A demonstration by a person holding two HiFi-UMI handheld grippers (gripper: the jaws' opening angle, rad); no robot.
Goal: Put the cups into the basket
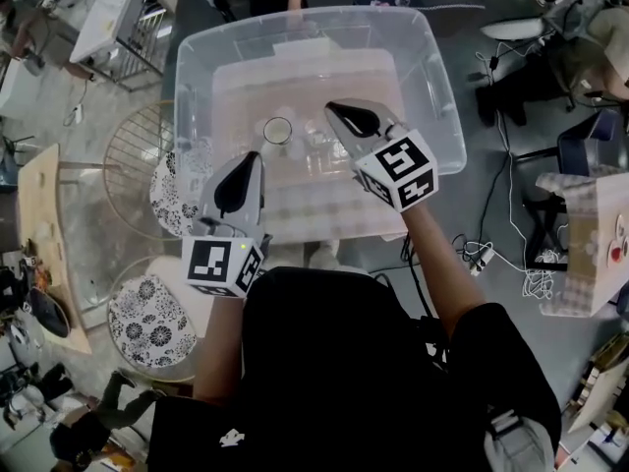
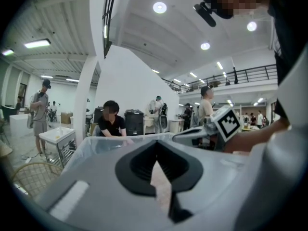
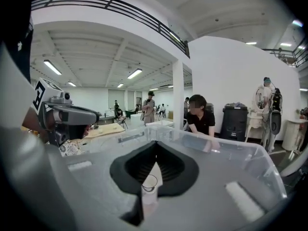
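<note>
Both the left hand-held gripper (image 1: 248,165) and the right hand-held gripper (image 1: 342,113) hover pinched shut and empty at the clear tub (image 1: 432,77) where the cups (image 1: 313,134) stand, so one should open wide, straddle the wall of the dark-rimmed cup (image 1: 278,130) and squeeze gently before crossing to the wire basket (image 1: 128,155) alongside.

The person wears a black short-sleeved top (image 1: 344,362) with a small white logo (image 1: 233,439), and the left gripper (image 1: 252,157) and right gripper (image 1: 332,109) are both pale grey with black ribbed pads (image 2: 144,163) and 1 white cube (image 1: 398,170) of black square markers each.
</note>
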